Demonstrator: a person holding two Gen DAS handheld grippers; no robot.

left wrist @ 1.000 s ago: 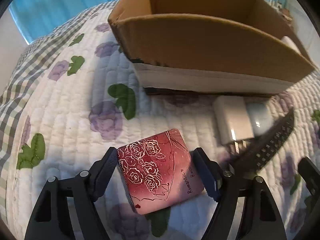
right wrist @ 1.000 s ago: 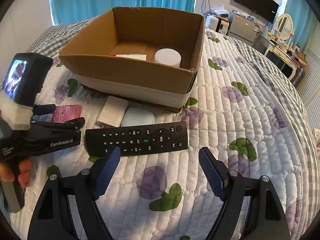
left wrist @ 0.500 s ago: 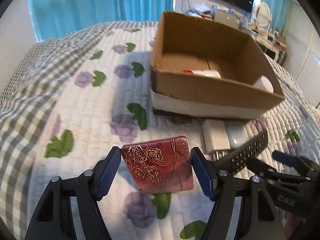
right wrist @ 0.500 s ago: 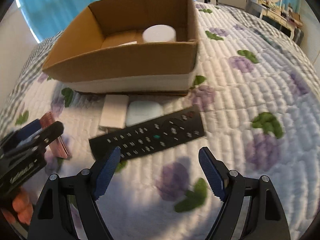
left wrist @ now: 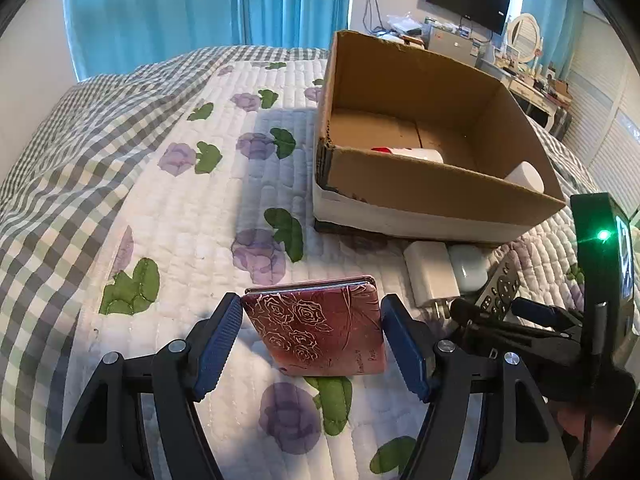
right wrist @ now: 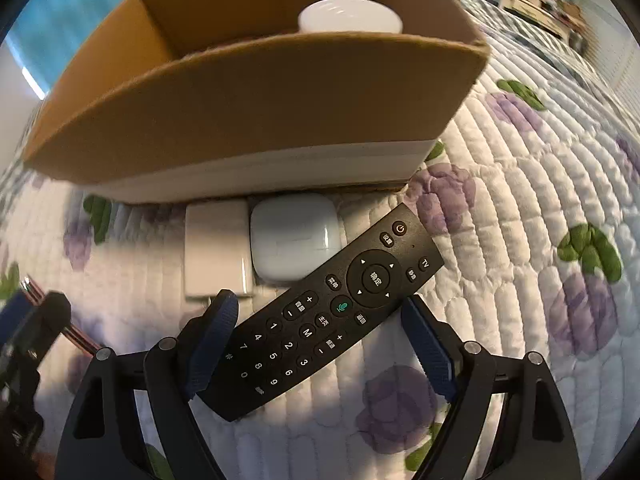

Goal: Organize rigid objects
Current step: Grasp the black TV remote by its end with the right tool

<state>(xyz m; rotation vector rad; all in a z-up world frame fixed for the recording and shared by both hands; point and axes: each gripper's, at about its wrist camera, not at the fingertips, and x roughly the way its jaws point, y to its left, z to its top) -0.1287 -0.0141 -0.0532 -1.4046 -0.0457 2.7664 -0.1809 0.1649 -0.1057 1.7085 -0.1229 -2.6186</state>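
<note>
- Left wrist view: the left gripper [left wrist: 312, 336] has its jaws clenched on the red rose-patterned case [left wrist: 320, 322], which sits between the pads, lifted and tilted above the quilt [left wrist: 180, 216], not yet over the cardboard box [left wrist: 420, 200].
- Ahead and to the right of those jaws, the box already holds a white round container [left wrist: 526, 176] and a flat white item with a red edge [left wrist: 412, 154]; so some of the sorting looks done.
- Left to do, as I judge it: the case, the white charger [left wrist: 430, 274], the pale earbud case [left wrist: 468, 270] and the black remote [right wrist: 320, 312] are all outside the box.
- Right wrist view: the right gripper [right wrist: 316, 344] is spread wide, its pads either side of the remote's number end; whether a pad touches it I cannot tell. The remote lies slantwise on the quilt, its far end beyond the jaws, beside the earbud case.
- Only the right view shows the remote's face and how the charger and earbud case lie side by side against the box's near wall.
- Only the left view shows the box floor, the red case's pattern and the right gripper's body [left wrist: 560, 340] off to the right.
</note>
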